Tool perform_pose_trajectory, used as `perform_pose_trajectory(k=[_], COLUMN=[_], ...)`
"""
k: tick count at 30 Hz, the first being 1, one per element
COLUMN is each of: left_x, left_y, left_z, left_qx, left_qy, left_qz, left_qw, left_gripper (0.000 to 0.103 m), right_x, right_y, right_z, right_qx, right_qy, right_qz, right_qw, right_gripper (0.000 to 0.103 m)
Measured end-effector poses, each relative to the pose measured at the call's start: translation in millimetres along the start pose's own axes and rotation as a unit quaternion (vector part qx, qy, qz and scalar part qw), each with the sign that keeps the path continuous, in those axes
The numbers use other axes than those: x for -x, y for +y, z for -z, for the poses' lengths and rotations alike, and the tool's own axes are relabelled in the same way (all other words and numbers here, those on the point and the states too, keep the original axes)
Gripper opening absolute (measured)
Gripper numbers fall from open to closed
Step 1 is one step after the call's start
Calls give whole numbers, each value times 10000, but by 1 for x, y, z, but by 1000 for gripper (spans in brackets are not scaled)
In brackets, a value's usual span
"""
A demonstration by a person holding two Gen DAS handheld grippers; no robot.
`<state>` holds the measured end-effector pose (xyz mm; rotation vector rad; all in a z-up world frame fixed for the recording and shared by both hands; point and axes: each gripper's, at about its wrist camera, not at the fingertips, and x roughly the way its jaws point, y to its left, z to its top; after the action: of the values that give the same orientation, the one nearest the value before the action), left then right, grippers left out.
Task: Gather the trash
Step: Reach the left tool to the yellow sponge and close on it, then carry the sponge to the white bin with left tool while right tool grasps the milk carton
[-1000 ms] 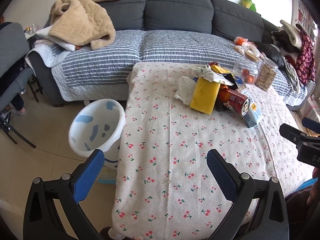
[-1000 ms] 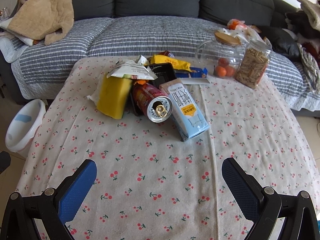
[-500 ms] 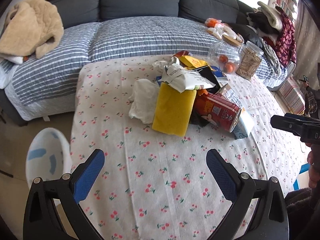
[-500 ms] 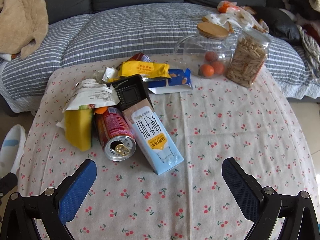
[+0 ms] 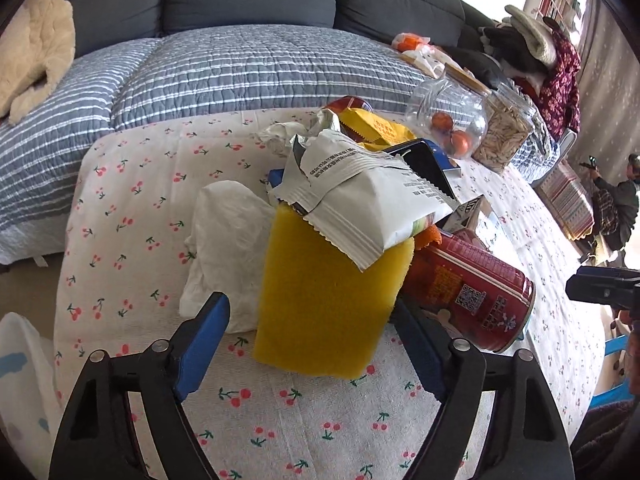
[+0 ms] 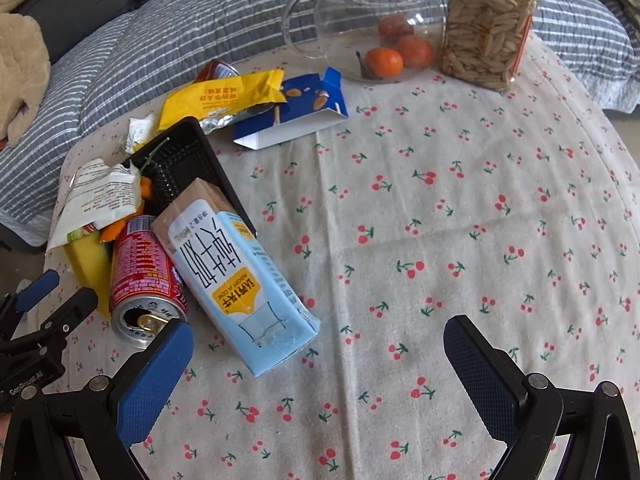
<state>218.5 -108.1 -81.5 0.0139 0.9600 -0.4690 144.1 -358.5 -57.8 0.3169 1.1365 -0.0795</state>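
- Left tool (image 5: 316, 344): blue pads spread wide, holding nothing; the near end of the yellow sponge (image 5: 328, 300) sits between them, contact cannot be judged.
- White crumpled tissue (image 5: 228, 248) lies just left of the sponge, touching it, on the cherry-print desk (image 5: 132, 216).
- White snack wrapper (image 5: 360, 200) drapes over the sponge's far end.
- Red can (image 5: 468, 292) lies on its side just right of the sponge, open top toward the right tool.
- Right tool (image 6: 320, 364): pads spread wide, empty, low over the desk; left pad (image 6: 152, 376) near the can mouth (image 6: 146, 322).
- Blue milk carton (image 6: 240, 280) lies flat right of the can, touching it, its far end on the black tray (image 6: 180, 164).
- Behind: yellow wrapper (image 6: 224, 98), then blue-white box (image 6: 296, 116).
- Far right: glass jar with oranges (image 6: 376, 28), and a snack jar (image 6: 488, 24) beside it, well apart from the trash pile.
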Motion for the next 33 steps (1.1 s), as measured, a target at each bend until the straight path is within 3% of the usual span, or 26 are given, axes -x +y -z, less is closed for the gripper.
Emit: perform_pose_trajectory(k=[1,3,6,11,15,24,26,28,33], left_x=[-2,-5,-4,12,27,58,63,69,90], left_y=[0,-2,-7,-6,-1,11,13,17,31], left_z=[-1,-1,0,3,11,34,38,42,49], left_qx=[3,-20,-95,37,228,363,336,356,472], left_qy=[12,94,171,258,420,477,464,442,295], left_qz=[95,175,126,186,168,125,59,37,-35], left_qw=[10000,9998,9997,9995,9987,9981,9983,9984,9984], left_gripper=[79,66,63,62,61,61,61,61,61], right_x=[-2,-6,-11,-25,-37,-57,-62,-67,-50], right_y=[-1,-3,-4,6,19,49,53,56,59], right_z=[0,1,4,8,10,10,10,10,10], right_qx=[18,67,128,392,733,1393,1450,1487,1496], right_qy=[37,94,160,436,505,281,269,313,-3], right_qz=[43,111,81,-87,26,257,331,429,697], right_qw=[10000,9999,9998,9982,9960,9895,9885,9874,9863], right_gripper=[103,103,103,98,89,78,74,62,59])
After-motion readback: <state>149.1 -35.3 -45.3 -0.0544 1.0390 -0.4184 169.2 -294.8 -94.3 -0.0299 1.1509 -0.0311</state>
